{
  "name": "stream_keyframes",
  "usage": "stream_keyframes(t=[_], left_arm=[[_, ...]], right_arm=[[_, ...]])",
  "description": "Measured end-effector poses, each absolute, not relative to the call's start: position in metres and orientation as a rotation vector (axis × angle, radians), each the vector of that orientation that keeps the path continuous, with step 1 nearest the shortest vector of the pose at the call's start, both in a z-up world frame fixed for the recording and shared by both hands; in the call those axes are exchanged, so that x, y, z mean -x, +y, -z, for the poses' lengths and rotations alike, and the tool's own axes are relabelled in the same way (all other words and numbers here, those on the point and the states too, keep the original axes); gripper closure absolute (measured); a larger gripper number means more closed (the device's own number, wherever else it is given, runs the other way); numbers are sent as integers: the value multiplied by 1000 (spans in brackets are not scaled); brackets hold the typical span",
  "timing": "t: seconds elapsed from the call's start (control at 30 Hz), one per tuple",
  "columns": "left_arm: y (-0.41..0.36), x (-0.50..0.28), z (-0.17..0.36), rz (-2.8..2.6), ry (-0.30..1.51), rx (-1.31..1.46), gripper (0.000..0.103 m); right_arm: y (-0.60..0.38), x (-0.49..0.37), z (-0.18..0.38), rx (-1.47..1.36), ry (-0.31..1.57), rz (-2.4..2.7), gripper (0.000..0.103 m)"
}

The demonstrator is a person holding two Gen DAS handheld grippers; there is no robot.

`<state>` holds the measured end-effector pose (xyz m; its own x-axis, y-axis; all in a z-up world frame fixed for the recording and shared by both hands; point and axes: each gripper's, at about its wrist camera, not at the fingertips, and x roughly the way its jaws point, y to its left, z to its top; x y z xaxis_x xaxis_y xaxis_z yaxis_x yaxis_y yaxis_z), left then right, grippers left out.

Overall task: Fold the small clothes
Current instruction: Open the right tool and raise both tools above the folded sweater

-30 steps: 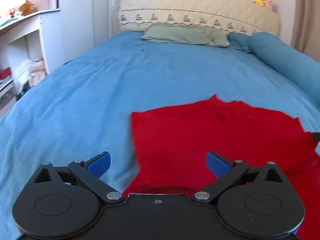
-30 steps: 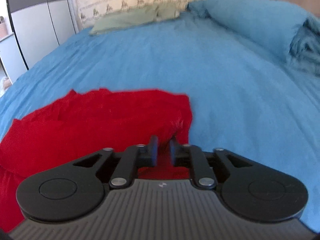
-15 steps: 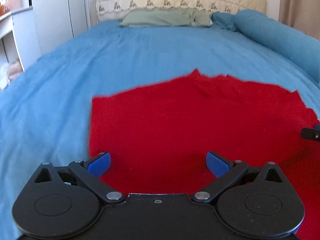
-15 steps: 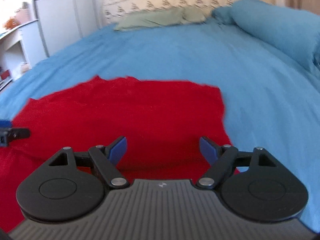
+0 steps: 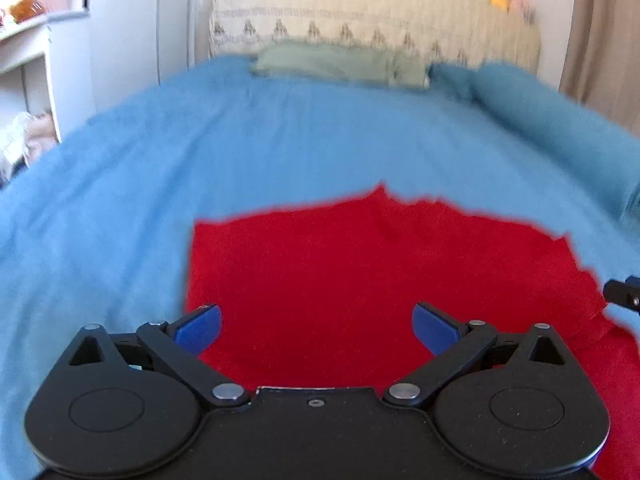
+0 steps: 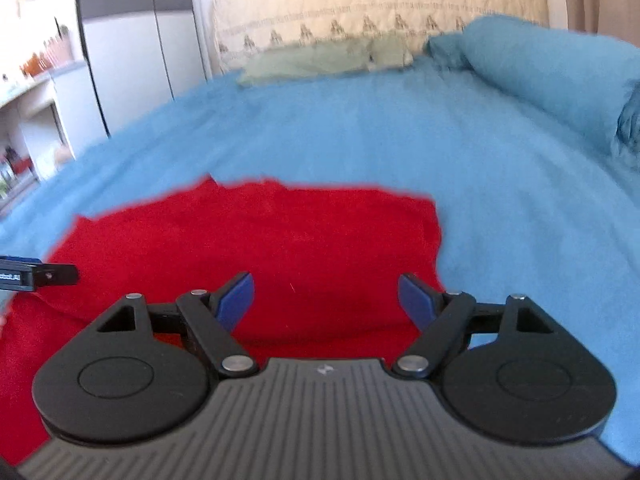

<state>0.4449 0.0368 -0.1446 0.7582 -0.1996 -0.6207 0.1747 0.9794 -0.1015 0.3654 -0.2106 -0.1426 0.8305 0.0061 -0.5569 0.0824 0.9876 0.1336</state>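
Both sets of jaws stand wide apart and grip nothing. The left gripper hovers over the near left part of one red garment; the right gripper hovers over its near right part. Each has two blue pads. The garment lies spread flat on the blue bed. Farther out are one green pillow, one rolled blue blanket and a patterned headboard. No writing is legible.
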Motion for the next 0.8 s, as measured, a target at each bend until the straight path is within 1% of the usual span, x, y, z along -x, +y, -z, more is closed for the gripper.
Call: stream_keyframes(t=[0.13, 0.23, 0.3, 0.33, 0.47, 0.6, 0.7, 0.8], left_arm=[[44, -397, 89, 183, 584, 53, 0], [53, -354, 47, 167, 541, 69, 0], [59, -326, 24, 148, 527, 88, 0], [65, -307, 9, 134, 515, 97, 0], [78, -241, -24, 80, 487, 96, 0], [90, -183, -24, 68, 515, 97, 0], [95, -152, -2, 84, 563, 89, 0], [101, -134, 36, 75, 667, 106, 0]], right_arm=[[-213, -327, 85, -126, 517, 21, 8], [-217, -295, 42, -117, 501, 12, 7], [-221, -268, 13, -137, 492, 4, 4], [-223, -252, 0, -153, 480, 0, 0], [-225, -189, -43, -154, 450, 2, 0], [-225, -125, -66, -144, 469, 16, 0], [-226, -79, -66, -140, 491, 28, 0], [-227, -45, -47, -123, 533, 60, 0]])
